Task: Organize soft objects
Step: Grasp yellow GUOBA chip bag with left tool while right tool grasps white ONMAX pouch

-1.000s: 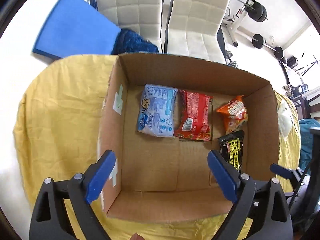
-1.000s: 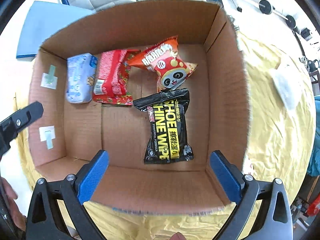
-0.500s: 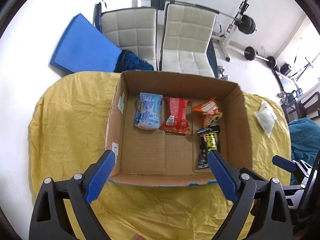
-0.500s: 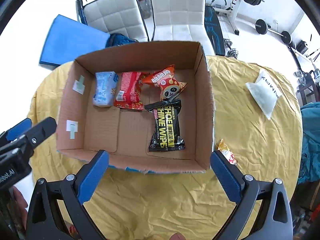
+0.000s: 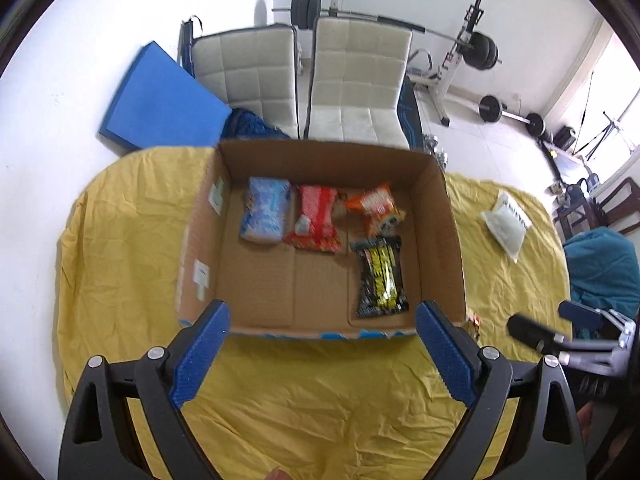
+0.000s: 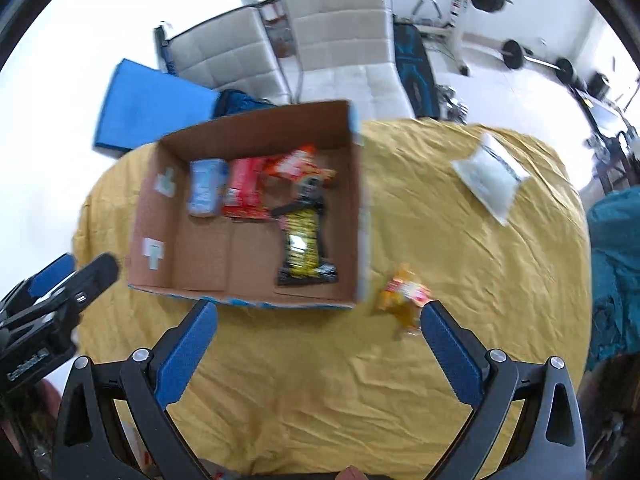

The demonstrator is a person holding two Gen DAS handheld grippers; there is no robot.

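Both claws hang spread and empty above the yellow desk (image 6: 460, 240). From the right claw (image 6: 318, 350), the small orange-yellow packet (image 6: 404, 294) lies near one o'clock, the cardboard box (image 6: 360, 208) at eleven. The left claw (image 5: 320, 354) faces that box at twelve.

left tool (image 5: 322, 354): jaws wide apart, empty | right tool (image 6: 318, 354): same

Matt corrugated cardboard box (image 5: 440, 216) sits on creased yellow cloth (image 5: 132, 240) (glossy plastic black packet (image 5: 380, 276) inside).
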